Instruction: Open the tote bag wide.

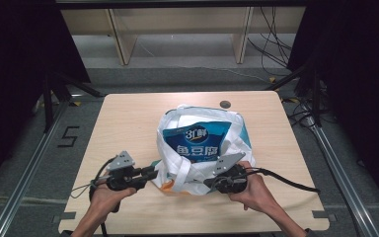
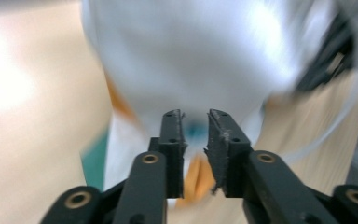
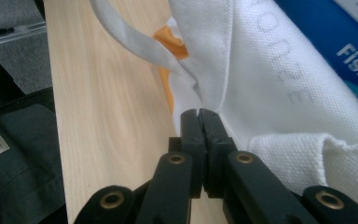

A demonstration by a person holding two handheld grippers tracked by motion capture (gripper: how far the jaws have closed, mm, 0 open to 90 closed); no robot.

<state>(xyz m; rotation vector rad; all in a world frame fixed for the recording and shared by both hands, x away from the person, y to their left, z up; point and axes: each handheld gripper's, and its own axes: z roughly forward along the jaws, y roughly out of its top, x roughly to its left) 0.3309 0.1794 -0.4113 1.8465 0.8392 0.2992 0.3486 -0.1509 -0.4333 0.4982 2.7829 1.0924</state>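
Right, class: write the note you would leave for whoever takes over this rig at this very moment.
Left claw: jaws slightly apart, nothing pinched, at the near left corner of the white tote bag.
Right claw: jaws shut, tips against the bag's white canvas at a fold by its near right edge; whether cloth is pinched is unclear.
Things: the bag lies mid-table, a blue snack packet showing in its mouth, handle straps loose at the front.
Done: packet is in the bag.
Left: probably take hold of the bag or its straps on the left side.
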